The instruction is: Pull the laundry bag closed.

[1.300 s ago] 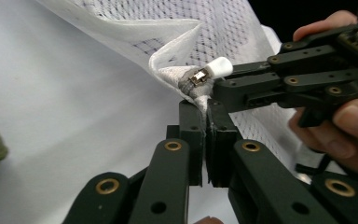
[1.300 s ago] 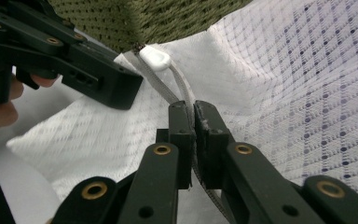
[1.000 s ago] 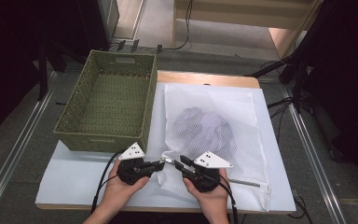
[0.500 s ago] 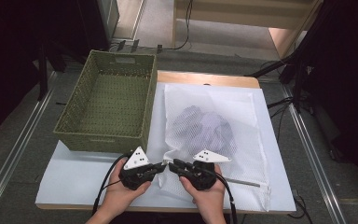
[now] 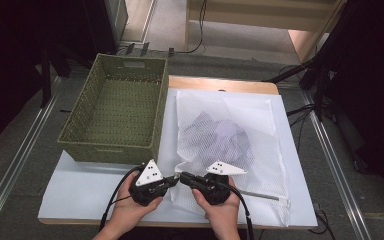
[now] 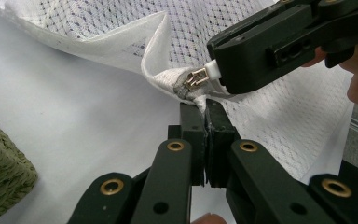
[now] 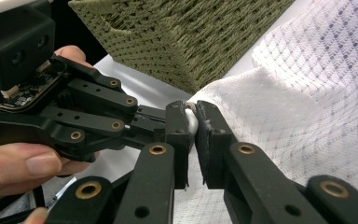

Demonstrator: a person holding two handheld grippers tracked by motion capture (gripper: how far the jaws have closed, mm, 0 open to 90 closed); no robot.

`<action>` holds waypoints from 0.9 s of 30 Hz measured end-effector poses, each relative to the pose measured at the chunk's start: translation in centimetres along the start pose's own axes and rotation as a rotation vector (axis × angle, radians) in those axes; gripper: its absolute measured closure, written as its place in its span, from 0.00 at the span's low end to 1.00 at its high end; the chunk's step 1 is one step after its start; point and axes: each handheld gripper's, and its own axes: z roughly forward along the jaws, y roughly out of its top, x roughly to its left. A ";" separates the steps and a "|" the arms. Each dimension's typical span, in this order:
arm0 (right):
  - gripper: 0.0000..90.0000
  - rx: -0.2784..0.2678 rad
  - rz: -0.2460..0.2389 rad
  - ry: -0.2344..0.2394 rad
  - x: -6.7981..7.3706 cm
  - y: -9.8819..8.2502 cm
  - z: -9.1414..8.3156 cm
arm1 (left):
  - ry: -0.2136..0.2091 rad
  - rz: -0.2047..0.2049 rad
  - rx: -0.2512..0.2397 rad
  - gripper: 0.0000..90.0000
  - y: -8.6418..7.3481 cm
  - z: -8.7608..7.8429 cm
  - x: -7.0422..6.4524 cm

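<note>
A white mesh laundry bag (image 5: 205, 105) with dark clothing (image 5: 227, 137) inside lies on the table. My left gripper (image 5: 176, 179) is shut on the bag's near-left corner (image 6: 204, 103), just below the metal zipper slider (image 6: 195, 79). My right gripper (image 5: 184, 177) meets it tip to tip from the right. Its jaws have just been closing and now pinch the white zipper pull (image 7: 191, 122), also visible in the left gripper view (image 6: 212, 71). A hand holds each gripper at the table's near edge.
A green woven basket (image 5: 115, 110) stands empty left of the bag, close behind the left gripper (image 7: 51, 116). The white table cover (image 5: 85, 190) lies bare at the near left. Dark stands and cables surround the table.
The two grippers' tips have drawn together at the bag's near-left corner. The bag's corner fabric is bunched up between them.
</note>
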 end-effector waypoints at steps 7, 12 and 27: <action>0.98 0.003 -0.023 -0.016 0.3 0.0 0.0 | -0.007 -0.014 -0.007 0.99 -0.2 0.0 0.1; 0.98 -0.013 -0.080 -0.067 0.8 -0.3 0.0 | -0.020 -0.052 -0.011 1.00 -0.1 -0.4 0.6; 0.98 0.002 -0.115 -0.103 1.0 -0.6 -0.1 | -0.054 -0.123 -0.043 1.00 -0.2 -0.8 0.9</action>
